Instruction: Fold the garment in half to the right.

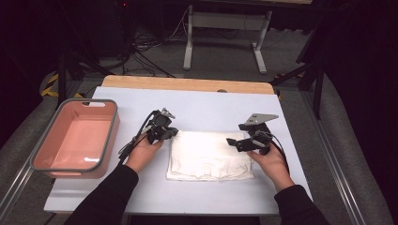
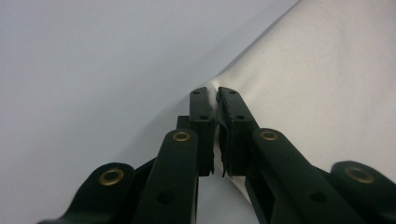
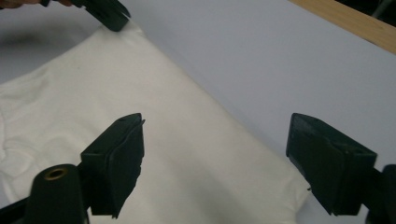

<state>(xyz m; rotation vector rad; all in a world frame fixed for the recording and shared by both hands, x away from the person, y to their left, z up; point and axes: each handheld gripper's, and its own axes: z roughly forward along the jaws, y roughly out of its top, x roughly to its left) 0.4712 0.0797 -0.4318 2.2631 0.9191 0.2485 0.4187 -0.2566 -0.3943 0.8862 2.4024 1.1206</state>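
Folding step: left tool (image 1: pixel 170 132) clamped on the folded white cloth's (image 1: pixel 209 154) far corner; right tool (image 1: pixel 234 142) spread apart above its edge. Next: regrip there.

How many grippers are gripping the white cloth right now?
1. The left gripper is shut on the cloth's far left corner. The right gripper, over the far right corner, has its fingers spread open, pinching nothing.

The pink bin's (image 1: pixel 75 140) near corner seems cut by its shadow.
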